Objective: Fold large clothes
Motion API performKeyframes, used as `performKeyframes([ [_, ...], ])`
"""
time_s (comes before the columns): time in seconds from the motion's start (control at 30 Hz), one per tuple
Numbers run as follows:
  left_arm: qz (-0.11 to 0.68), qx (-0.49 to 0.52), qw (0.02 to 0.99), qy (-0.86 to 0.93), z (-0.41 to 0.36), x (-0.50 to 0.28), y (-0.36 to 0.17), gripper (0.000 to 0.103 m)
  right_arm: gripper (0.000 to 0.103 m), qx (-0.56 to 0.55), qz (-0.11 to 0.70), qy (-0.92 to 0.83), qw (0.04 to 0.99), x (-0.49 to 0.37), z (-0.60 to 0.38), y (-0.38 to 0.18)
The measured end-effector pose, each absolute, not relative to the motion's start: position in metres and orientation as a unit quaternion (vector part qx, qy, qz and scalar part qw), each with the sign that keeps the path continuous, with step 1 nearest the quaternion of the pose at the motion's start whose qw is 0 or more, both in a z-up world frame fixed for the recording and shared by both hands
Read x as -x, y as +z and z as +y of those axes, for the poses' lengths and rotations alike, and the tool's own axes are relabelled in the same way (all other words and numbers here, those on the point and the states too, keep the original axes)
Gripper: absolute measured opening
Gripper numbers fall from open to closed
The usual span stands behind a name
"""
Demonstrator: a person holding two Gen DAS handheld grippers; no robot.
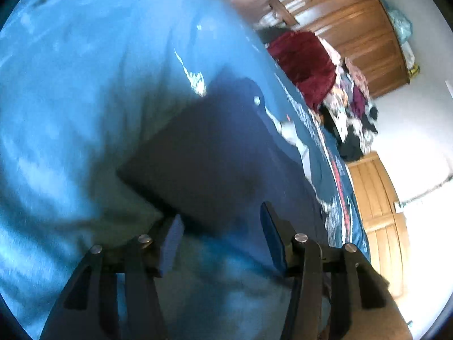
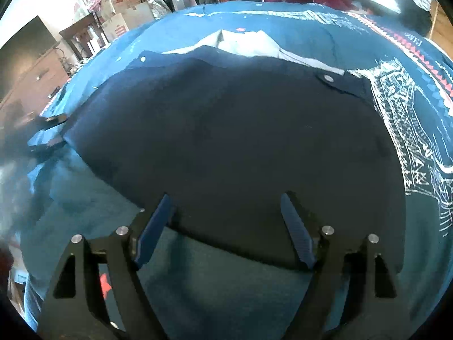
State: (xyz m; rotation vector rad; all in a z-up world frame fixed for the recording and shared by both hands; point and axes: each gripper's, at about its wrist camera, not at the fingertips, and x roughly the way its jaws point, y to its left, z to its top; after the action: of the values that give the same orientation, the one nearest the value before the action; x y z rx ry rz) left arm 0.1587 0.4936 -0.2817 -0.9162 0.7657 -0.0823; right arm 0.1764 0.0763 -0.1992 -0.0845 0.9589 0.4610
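A dark navy garment (image 2: 240, 141) lies folded flat on the blue bedspread (image 2: 311, 36), with a silver snap (image 2: 328, 78) at its far right corner and pale lining (image 2: 249, 42) showing beyond its far edge. My right gripper (image 2: 226, 201) is open just above the garment's near edge, nothing between its fingers. The same garment (image 1: 203, 147) fills the middle of the left wrist view. My left gripper (image 1: 222, 212) is open over its near corner, holding nothing. The left gripper's fingers (image 2: 48, 138) show beside the garment's left edge in the right wrist view.
A pile of clothes with a dark red item (image 1: 305, 65) sits at the far side of the bed. Wooden wardrobe doors (image 1: 354, 28) stand behind it. Cardboard boxes (image 2: 119, 8) and a dresser (image 2: 36, 79) line the wall on the left.
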Motion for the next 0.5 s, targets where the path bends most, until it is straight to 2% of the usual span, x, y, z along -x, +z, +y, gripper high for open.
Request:
performKeyframes([
  [0.17,0.334,0.418,0.844,-0.030,0.487,-0.189,-0.286,0.055,0.079,0.038,0.441,0.245,0.863,-0.177,0.094,-0.173],
  [0.23,0.331,0.422,0.844,-0.018,0.487,-0.202,-0.296,0.050,0.079,0.035,0.440,0.258,0.860,-0.186,0.106,-0.161],
  [0.3,0.318,0.439,0.840,-0.007,0.491,-0.205,-0.302,0.039,0.080,0.032,0.440,0.273,0.855,-0.202,0.122,-0.149],
  [0.33,0.319,0.441,0.839,-0.002,0.492,-0.205,-0.303,0.037,0.080,0.031,0.436,0.277,0.856,-0.211,0.132,-0.141],
  [0.43,0.315,0.459,0.830,-0.015,0.490,-0.191,-0.300,0.039,0.081,0.008,0.420,0.296,0.858,-0.230,0.153,-0.121],
  [0.5,0.317,0.462,0.828,-0.018,0.487,-0.171,-0.295,0.045,0.081,0.009,0.407,0.303,0.862,-0.234,0.169,-0.111],
])
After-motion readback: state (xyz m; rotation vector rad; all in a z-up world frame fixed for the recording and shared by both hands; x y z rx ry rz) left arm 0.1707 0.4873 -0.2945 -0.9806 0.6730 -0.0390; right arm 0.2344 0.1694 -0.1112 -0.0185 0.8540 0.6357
